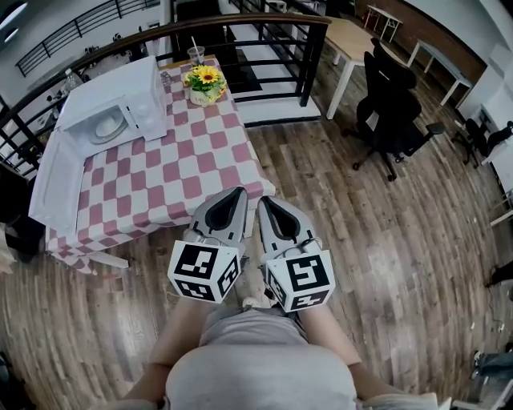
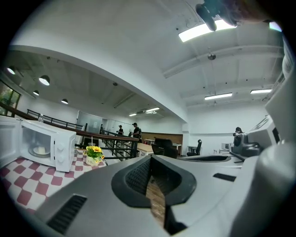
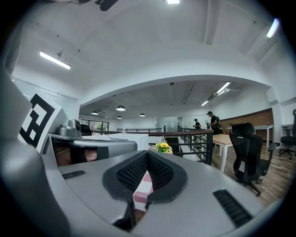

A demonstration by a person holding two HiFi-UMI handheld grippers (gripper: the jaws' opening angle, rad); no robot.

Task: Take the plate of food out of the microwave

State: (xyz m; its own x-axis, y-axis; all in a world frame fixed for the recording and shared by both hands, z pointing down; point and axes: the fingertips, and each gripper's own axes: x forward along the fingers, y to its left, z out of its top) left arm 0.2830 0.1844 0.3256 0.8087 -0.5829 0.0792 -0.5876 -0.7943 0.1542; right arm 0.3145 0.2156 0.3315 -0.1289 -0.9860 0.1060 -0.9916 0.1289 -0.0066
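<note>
A white microwave (image 1: 120, 100) stands at the far left corner of the red-and-white checked table (image 1: 176, 176), with its door (image 1: 56, 180) swung wide open. A white plate (image 1: 106, 128) lies inside the cavity; the food on it is too small to make out. The left gripper view shows the same microwave (image 2: 48, 143) with the plate (image 2: 40, 150) in it. My left gripper (image 1: 238, 193) and right gripper (image 1: 264, 200) are held side by side over the table's near right corner, far from the microwave. Both are shut and hold nothing.
A pot of sunflowers (image 1: 205, 84) and a cup with a straw (image 1: 195, 54) stand at the table's far right. A dark railing (image 1: 240, 24) runs behind the table. A black office chair (image 1: 393, 112) stands on the wooden floor to the right.
</note>
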